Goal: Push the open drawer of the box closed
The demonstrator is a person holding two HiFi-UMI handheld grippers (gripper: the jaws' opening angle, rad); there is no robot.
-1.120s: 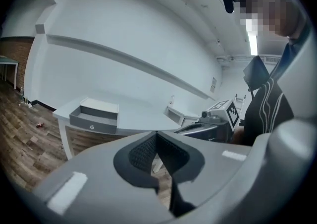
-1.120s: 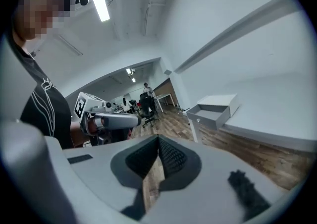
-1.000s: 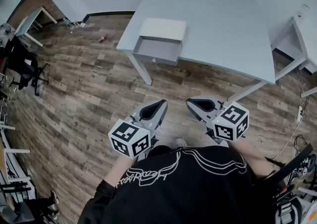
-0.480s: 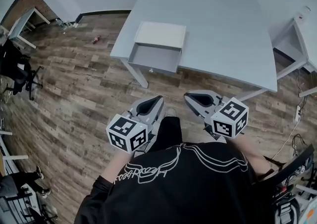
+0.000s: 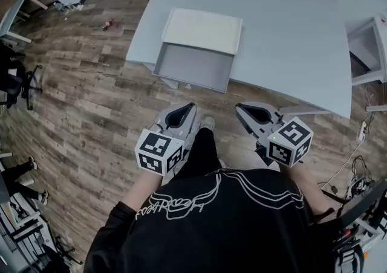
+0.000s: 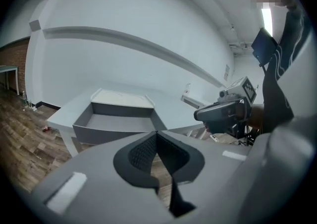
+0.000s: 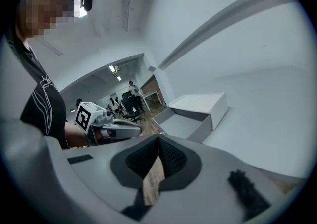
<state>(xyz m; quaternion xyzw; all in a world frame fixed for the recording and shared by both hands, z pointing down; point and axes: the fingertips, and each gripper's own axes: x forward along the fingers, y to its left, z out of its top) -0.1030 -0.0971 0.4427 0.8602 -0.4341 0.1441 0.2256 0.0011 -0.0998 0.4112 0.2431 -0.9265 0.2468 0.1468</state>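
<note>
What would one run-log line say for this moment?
drawer: open, untouched | box: on table | left gripper: shut, empty | right gripper: shut, empty

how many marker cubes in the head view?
2. The left cube sits on the left tongs, the right cube on the right tongs. None looks hidden.

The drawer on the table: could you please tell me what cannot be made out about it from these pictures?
Drawer front: the head view looks from steeply above, so only a thin strip shows; any handle is too small to tell.
Its lower front: in the left gripper view, covered by the left claw.
Box inside: hidden by its own top in all views.
Table far edge: cut off at the head view's top.
</note>
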